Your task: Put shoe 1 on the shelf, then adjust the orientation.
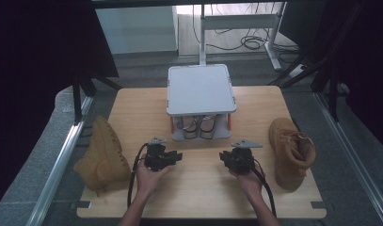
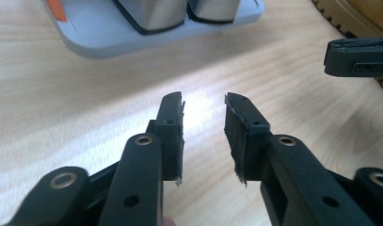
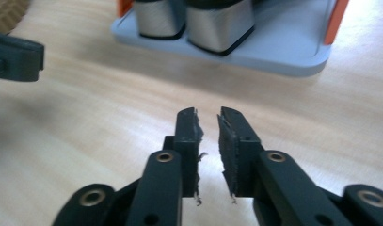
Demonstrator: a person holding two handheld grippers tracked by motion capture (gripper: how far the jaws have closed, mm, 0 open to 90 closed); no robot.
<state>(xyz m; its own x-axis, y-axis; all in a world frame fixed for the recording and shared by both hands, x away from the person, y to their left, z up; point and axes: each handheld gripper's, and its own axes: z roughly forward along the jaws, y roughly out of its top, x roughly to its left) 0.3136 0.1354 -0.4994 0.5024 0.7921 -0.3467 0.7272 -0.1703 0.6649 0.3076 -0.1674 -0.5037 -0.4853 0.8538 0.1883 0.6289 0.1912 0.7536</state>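
On the pale wooden counter [image 1: 198, 188] a person holds a black two-jaw tool in each hand, both near the front edge and pointing inward and toward the far side. The left tool [image 1: 177, 157] sits in the left hand [image 1: 149, 176]; in the left gripper view its jaws [image 2: 204, 110] stand apart with bare wood showing between them and nothing held. The right tool [image 1: 223, 157] rests in the right hand [image 1: 249, 179]; in the right gripper view its jaws [image 3: 208, 117] stand apart by a narrower gap, also with nothing between the pads. The two tools are near each other but apart, and each gripper view catches the tip of the other tool at its edge.

Just beyond the tools, at the middle of the counter, stands a light grey two-tier plastic rack with orange corner posts [image 1: 201, 89]. Its flat top shelf is bare. On its lower shelf a pair of silver-toed shoes with dark soles [image 1: 199, 127] sits side by side, toes facing the person; the right gripper view shows the toes [image 3: 198, 21] close ahead of the jaws.

A tan leather lace-up boot [image 1: 102, 157] lies at the left edge of the counter, well apart from the left tool. A second matching tan boot [image 1: 290, 150] lies at the right side, near the right hand but not touching it.
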